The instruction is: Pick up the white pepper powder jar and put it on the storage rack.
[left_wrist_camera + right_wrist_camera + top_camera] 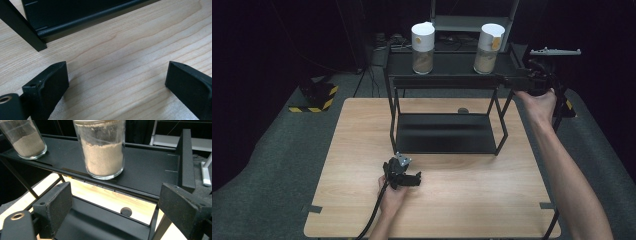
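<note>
Resting low over the wooden table point(362, 150), the left gripper point(404, 180) has its jaws apart with nothing between them; the black rack point(444, 132) stands just ahead of it. Farther off, the right gripper point(112, 210) is spread and empty, with the nearer jar point(101, 147) just beyond it on the rack's top shelf and the second jar point(23, 138) farther along.

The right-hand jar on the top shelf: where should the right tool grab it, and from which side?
Grip the right-hand jar on its straight glass wall, below the white lid, about level with the powder. Come in level from the front right, where the open right tool already faces it. It stands upright, apart from the other jar, so both sides look free.
</note>
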A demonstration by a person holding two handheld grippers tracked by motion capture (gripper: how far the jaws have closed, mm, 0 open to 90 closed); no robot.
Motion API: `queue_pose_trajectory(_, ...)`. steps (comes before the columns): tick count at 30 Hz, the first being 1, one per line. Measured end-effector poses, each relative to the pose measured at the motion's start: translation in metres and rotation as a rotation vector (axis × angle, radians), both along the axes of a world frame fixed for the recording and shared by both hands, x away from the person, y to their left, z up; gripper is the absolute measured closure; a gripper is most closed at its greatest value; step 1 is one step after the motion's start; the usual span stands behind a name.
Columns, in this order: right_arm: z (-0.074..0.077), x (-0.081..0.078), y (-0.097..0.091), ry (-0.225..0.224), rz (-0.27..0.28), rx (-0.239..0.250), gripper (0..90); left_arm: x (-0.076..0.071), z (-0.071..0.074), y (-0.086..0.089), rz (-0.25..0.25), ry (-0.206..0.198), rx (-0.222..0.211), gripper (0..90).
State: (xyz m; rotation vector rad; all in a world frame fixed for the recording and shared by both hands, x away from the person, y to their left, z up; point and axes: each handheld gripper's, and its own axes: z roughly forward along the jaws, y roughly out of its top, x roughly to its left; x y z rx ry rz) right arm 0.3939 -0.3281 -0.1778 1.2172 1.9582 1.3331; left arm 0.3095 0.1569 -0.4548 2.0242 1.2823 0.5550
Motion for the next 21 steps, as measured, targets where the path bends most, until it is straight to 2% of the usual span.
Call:
queue_pose_trajectory(7, -0.009, -0.004, -0.004, -0.001, -0.001, -0.005, 11.3, 0.0, 0.0, 0.0, 0.0, -0.001, -0.001, 4.9)
queue_pose_trajectory(21, -0.021, -0.016, -0.016, -0.005, -0.002, 0.022, 11.4, 0.0, 0.0, 0.0, 0.001, -0.002, -0.002, 4.9)
